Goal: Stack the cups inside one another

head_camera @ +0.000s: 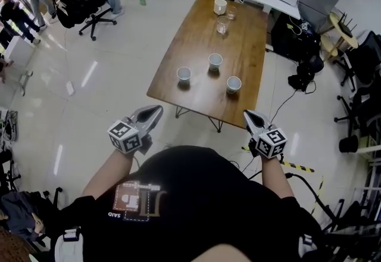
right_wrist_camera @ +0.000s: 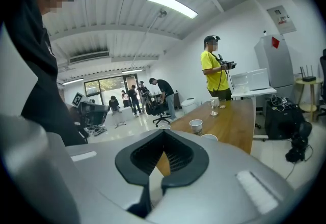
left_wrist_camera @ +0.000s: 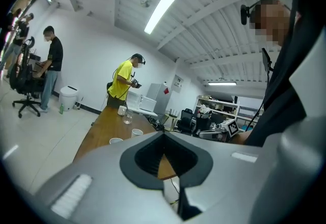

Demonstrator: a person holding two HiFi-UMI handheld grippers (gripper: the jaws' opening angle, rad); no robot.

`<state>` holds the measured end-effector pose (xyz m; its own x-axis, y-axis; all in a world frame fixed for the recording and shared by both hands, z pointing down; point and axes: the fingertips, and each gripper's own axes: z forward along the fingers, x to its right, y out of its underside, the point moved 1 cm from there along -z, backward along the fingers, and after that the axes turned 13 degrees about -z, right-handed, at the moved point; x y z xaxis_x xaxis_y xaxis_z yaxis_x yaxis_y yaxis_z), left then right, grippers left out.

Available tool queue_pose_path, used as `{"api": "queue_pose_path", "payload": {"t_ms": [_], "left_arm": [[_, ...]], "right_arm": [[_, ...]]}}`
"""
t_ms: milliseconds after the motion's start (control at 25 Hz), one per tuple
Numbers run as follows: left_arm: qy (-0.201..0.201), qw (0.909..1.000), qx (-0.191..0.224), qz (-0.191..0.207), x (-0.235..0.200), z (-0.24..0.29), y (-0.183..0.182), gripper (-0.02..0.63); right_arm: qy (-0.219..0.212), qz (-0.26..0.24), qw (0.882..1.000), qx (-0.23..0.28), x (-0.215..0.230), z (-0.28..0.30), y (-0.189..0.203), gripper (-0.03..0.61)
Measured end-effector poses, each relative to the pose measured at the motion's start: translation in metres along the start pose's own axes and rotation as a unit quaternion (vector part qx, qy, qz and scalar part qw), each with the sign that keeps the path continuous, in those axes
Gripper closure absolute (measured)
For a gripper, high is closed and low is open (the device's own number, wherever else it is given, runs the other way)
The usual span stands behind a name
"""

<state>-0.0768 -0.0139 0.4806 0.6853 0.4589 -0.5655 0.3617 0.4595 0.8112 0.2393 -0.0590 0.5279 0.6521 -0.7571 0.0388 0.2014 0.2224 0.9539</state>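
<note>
Approach step, nothing stacked: left hand-held gripper (head_camera: pixel 153 113) and right hand-held gripper (head_camera: pixel 250 117) pressed together, empty, short of worktop (head_camera: pixel 196 22); next likely reach toward 12 o'clock, spread jaws round nearest cup (head_camera: pixel 233 83).

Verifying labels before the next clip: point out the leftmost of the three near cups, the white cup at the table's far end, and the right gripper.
leftmost near cup (head_camera: pixel 184 74): head view, inside its rim.
far white cup (head_camera: pixel 220 6): head view, its side wall.
right gripper (head_camera: pixel 247 114): head view, its closed jaw tips.
</note>
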Motion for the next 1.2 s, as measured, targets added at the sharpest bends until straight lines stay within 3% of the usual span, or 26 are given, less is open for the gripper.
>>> {"api": "queue_pose_path", "payload": {"t_ms": [240,600,840,1200], "left_arm": [[0.04,0.999,-0.016,0.005,-0.039,0.035,-0.026,0.612],[0.12,0.9901,-0.072,0.008,-0.113,0.1,-0.072,0.612],[0.111,0.9904,-0.082,0.005,-0.138,0.123,-0.083,0.612],[0.059,0.9967,-0.054,-0.018,-0.113,0.148,-0.061,0.612]], "right_arm": [[0.02,0.005,1.0,-0.013,0.011,0.043,-0.011,0.563],[0.113,0.042,0.993,-0.015,0.041,0.086,-0.038,0.563],[0.126,0.05,0.991,-0.016,0.059,0.092,-0.038,0.563],[0.061,0.041,0.997,-0.032,0.095,0.082,-0.016,0.529]]}}
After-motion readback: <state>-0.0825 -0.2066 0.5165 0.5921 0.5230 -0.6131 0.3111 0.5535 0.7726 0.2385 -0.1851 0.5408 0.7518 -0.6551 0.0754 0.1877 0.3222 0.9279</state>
